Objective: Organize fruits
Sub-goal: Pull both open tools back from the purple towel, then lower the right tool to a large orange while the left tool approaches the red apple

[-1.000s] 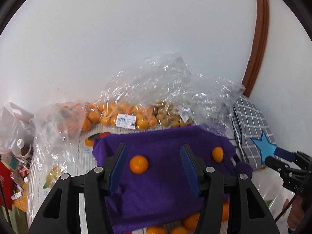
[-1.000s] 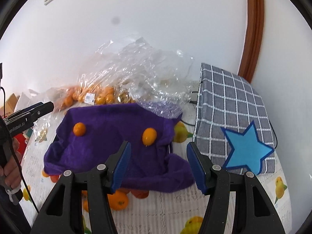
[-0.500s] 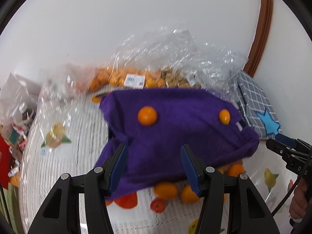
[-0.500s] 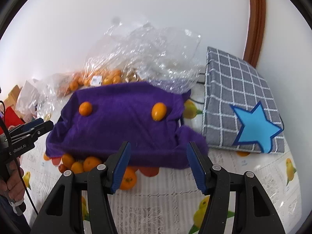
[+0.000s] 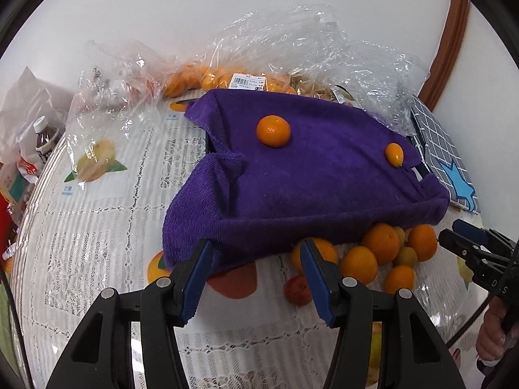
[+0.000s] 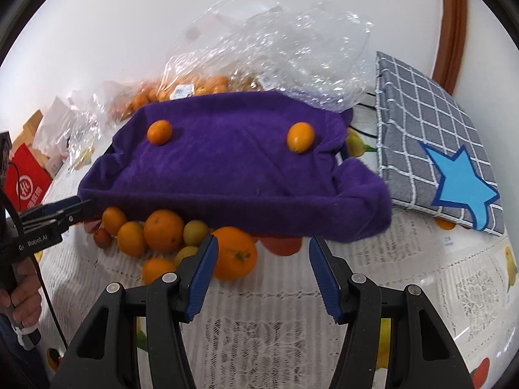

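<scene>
So the loose oranges and small yellow-green fruits (image 6: 163, 230) sit in a heap on the lace-patterned tablecloth (image 6: 266, 334), tucked right under the front edge of the purple terry towel (image 6: 233, 175). The towel is draped over something boxy, probably a basket, but it's fully covered so I can't say for sure. Two more fruits ride on top of the towel: a round orange (image 5: 273, 130) toward its left and a smaller oval orange one (image 5: 394, 154) toward its right.

What changed: a second ago both cameras looked across the towel top with the heap barely showing. Now both have dropped and tilted down, so the front edge and the heap fill the view. Reads to me like lining up a first pick.

The left gripper (image 5: 256, 275) is partly open and empty, hanging at the towel's front-left corner. The right gripper (image 6: 262, 270) is the same, jaws partway apart around nothing, with the biggest orange (image 6: 234, 253) just beside its left finger.

Room-wise: bare cloth in front of the towel is open. Behind it are crinkly plastic bags of fruit (image 5: 227, 77), and to its right a grey checked cushion with a blue star (image 6: 434, 149). The overhanging towel edge crowds the fruit at the back of the heap.
</scene>
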Available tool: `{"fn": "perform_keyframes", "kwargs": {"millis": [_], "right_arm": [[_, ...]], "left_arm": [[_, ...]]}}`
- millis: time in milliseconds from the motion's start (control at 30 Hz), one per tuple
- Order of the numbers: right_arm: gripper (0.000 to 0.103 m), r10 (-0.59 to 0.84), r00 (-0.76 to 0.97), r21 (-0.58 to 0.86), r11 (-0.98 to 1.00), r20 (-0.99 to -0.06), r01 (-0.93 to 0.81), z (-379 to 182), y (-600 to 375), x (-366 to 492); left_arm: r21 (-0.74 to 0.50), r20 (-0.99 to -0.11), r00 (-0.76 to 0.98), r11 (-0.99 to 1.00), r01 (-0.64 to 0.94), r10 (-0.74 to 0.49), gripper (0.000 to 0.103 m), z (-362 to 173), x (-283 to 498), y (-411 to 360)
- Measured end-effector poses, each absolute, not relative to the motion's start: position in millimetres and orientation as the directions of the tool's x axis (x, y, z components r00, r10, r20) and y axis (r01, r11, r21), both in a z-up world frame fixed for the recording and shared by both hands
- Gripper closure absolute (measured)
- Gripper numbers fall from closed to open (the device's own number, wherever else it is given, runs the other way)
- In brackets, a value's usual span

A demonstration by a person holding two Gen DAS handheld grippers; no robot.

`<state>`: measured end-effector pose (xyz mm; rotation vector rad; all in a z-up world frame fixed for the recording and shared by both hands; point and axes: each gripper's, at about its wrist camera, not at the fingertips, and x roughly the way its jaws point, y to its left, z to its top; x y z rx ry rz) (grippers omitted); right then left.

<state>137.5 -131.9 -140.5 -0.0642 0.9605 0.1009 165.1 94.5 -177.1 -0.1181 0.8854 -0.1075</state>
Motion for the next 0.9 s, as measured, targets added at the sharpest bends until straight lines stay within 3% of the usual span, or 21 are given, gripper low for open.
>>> {"fn": "perform_keyframes", "kwargs": {"millis": [600,833,900], "right_arm": [[0.045,0.144,0.521,0.074,0.985,-0.841,-0.153,-156,-127,141],[0.063,0.163,0.513,0.078,0.98,-0.843,-0.184,-163,-120,138],[0.063,0.155,0.519,0.064,0.98,-0.841,-0.189,-162,-117,138]], "left_arm": [[-0.108,-0.8,0.594,0.994,0.002,-0.088,0.049,-188,170,104],[-0.145,-0.807,0.581,0.989,-0.017,-0.108,0.049,-190,173,112],[-0.152,-0.806,0.581,0.988,-0.021,-0.112,0.049,-190,173,113]]}}
